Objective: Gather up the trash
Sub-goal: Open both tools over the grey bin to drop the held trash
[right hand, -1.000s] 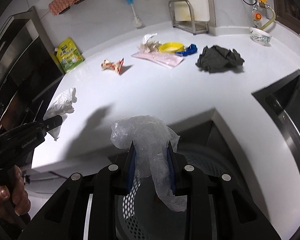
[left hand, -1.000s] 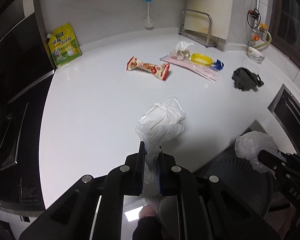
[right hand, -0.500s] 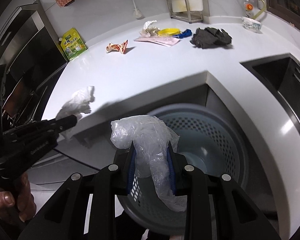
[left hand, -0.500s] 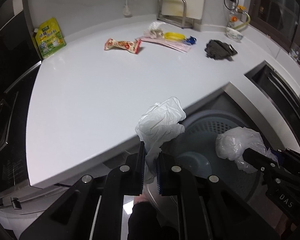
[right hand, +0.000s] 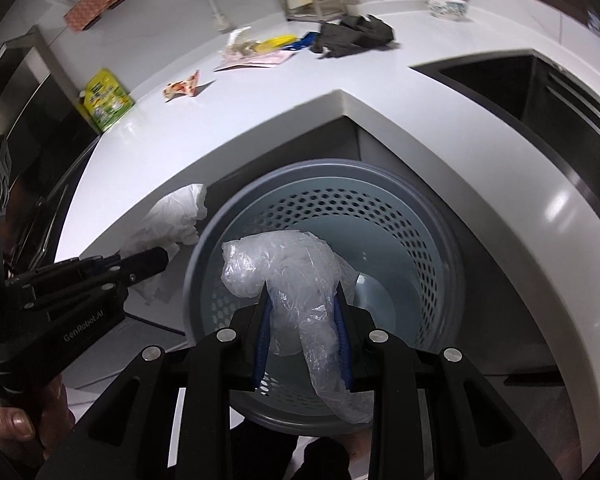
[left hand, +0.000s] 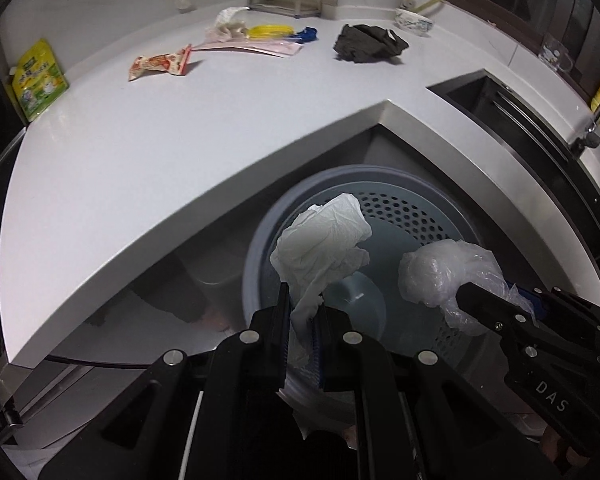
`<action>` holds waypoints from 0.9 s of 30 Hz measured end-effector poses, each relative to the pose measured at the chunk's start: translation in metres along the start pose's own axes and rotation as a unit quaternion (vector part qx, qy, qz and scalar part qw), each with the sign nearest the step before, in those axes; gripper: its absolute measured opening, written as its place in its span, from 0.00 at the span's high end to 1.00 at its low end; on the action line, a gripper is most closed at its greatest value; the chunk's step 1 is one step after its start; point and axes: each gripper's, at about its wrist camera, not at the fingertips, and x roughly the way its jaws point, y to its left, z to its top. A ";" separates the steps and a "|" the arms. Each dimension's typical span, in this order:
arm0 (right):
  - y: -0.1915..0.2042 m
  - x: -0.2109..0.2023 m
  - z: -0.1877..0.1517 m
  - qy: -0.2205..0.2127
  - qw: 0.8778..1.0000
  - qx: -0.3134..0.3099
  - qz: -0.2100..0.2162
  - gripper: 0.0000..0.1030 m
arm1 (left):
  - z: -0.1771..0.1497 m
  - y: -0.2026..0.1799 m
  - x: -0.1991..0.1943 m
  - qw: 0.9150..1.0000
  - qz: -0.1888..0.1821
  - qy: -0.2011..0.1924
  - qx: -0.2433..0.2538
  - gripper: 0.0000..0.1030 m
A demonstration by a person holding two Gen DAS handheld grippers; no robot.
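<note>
My left gripper (left hand: 302, 304) is shut on a crumpled white tissue (left hand: 320, 240), which hangs over the near rim of a round grey perforated bin (left hand: 400, 208) below the counter corner. My right gripper (right hand: 302, 292) is shut on a crumpled clear plastic bag (right hand: 284, 260), held right above the bin's opening (right hand: 432, 240). Each gripper shows in the other's view: the right gripper (left hand: 466, 290) with the bag (left hand: 440, 272) at the right, the left gripper (right hand: 162, 258) with the tissue (right hand: 172, 216) at the left, beside the bin's rim.
On the white counter (left hand: 180, 140) lie a red snack wrapper (left hand: 160, 65), a pink packet with a tissue and yellow and blue pieces (left hand: 260, 38), a dark cloth (left hand: 368, 44) and a green-yellow pouch (left hand: 38, 80). A sink (left hand: 500, 108) lies right. A hand (right hand: 16, 420) grips the left handle.
Both grippers have come back off the counter and down. The tissue and the plastic bag now hang over the grey bin, which fills more of both views.
</note>
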 end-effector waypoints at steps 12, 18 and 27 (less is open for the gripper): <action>-0.017 0.002 0.003 -0.002 1.000 0.024 -0.008 0.71 | 0.012 -0.017 0.015 1.000 -0.013 0.009 0.008 0.86; -0.024 -0.006 0.007 -0.016 0.999 0.035 -0.010 0.44 | 0.014 -0.011 0.005 1.000 -0.008 -0.006 -0.008 0.39; -0.030 -0.011 0.006 -0.013 0.999 0.042 -0.006 0.44 | 0.019 -0.003 -0.001 1.000 0.005 -0.004 -0.021 0.34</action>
